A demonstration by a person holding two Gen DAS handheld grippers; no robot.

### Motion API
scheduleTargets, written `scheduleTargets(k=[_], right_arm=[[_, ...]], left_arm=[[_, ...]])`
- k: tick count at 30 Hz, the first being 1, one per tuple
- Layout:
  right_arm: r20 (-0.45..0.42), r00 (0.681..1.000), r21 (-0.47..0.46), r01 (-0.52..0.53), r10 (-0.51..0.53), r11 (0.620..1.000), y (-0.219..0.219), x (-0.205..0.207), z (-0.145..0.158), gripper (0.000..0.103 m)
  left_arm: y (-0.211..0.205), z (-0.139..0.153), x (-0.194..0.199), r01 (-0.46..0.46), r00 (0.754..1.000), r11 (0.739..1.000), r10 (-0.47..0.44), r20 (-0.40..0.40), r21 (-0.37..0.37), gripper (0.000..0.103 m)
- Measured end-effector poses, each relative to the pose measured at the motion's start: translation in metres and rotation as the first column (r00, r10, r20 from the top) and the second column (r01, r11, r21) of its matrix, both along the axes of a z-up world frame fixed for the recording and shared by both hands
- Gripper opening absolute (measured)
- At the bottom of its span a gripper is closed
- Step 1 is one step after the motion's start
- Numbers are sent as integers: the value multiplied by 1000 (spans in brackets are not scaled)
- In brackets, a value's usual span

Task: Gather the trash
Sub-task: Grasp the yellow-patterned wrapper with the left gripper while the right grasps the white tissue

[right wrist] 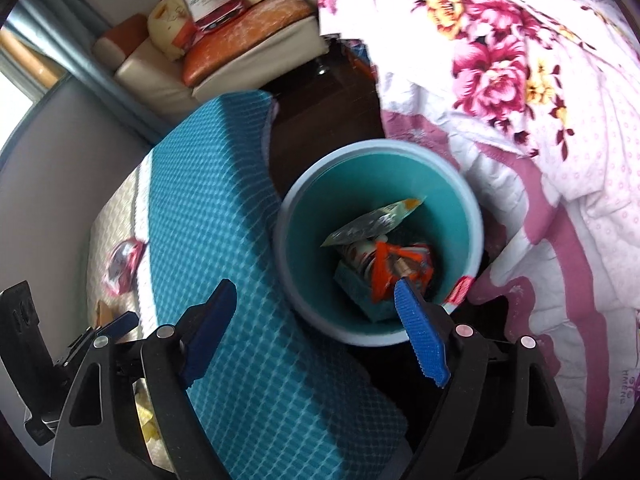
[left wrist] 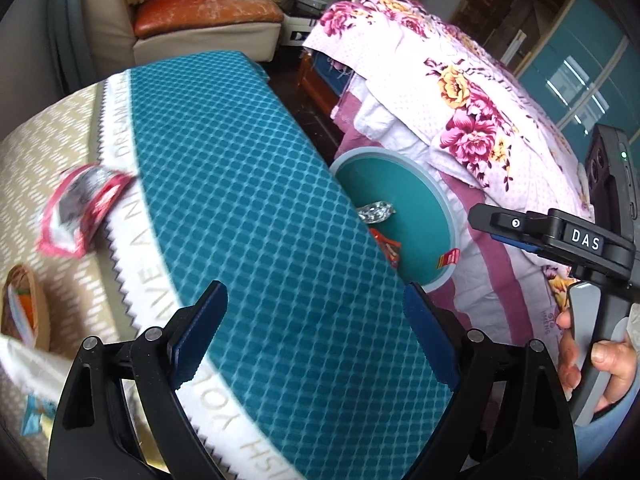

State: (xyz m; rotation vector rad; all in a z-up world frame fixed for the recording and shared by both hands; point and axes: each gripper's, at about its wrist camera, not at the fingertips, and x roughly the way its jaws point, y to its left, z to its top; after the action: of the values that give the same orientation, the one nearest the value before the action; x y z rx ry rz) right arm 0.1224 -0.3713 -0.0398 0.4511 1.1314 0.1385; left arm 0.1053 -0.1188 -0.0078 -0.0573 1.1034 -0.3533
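A teal bin (right wrist: pixel 316 200) with a pale rim stands on the floor between a cloth-covered table and a bed; the bin (left wrist: pixel 400 184) also shows past the table edge in the left wrist view. Wrappers (right wrist: pixel 376 228) and an orange packet (right wrist: pixel 400 268) lie inside it. My right gripper (right wrist: pixel 316 328) hangs open over the bin's near rim, nothing between its fingers. A pink and silver wrapper (left wrist: pixel 82 208) lies on the beige part of the table, seen again as the pink wrapper (right wrist: pixel 122 264). My left gripper (left wrist: pixel 316 332) is open above the teal cloth, empty.
The teal checked cloth (left wrist: pixel 248 184) covers the table. A floral quilt (left wrist: pixel 460 92) hangs off the bed to the right of the bin. A brown packet (left wrist: pixel 24 308) and other bits lie at the table's left. A hand (left wrist: pixel 592 360) holds the right gripper's handle. A sofa (left wrist: pixel 192 24) stands behind.
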Motion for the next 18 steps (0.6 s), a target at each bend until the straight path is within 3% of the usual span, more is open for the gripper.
scheduleTargets(k=[8, 18], right_arm=[[-3, 993, -5, -118, 118, 993, 53, -16, 11, 78], [-9, 966, -20, -257, 257, 966, 120, -31, 22, 78]], left_arm=[[46, 11, -37, -57, 998, 998, 57, 26, 27, 90], [135, 15, -85, -236, 972, 971, 235, 25, 32, 90]])
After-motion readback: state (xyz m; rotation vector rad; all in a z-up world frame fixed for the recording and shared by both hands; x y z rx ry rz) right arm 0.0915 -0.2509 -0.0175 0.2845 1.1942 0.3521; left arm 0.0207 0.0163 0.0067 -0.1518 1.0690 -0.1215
